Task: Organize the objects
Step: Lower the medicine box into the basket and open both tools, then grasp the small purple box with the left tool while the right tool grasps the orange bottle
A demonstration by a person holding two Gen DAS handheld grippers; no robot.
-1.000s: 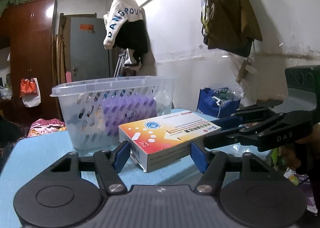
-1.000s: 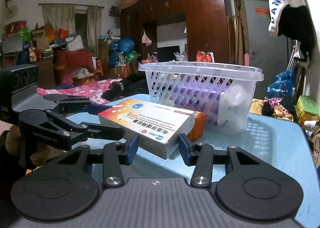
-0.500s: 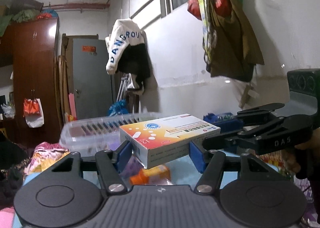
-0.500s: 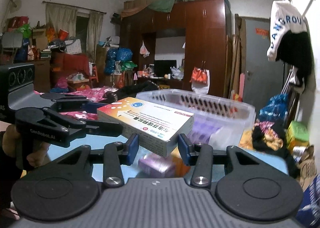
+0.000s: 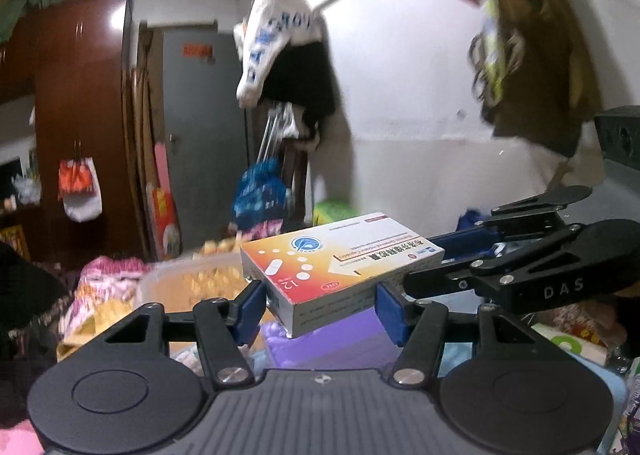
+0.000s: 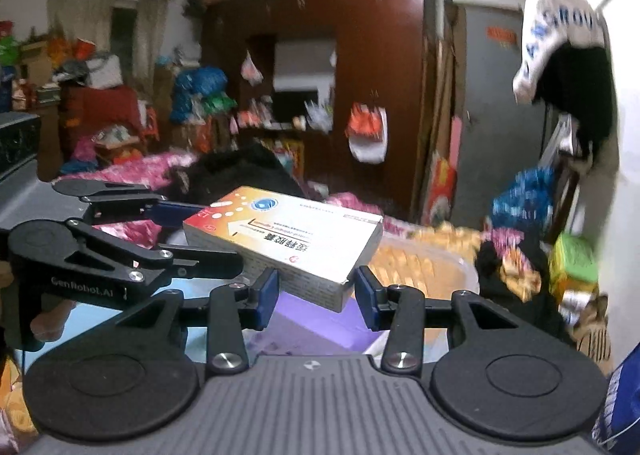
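Above basket rim, box hangs between both grippers' fingers.

glossy cardboard box (printed), matt black tongs

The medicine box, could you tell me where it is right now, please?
In both wrist views the medicine box is airborne between both grippers, above the purple pack.

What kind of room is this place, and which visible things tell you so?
Most likely a cluttered bedroom or living room in a home. A tall brown wardrobe has bundles piled on top, a white and black garment hangs by a grey door, and pink patterned bedding lies behind.
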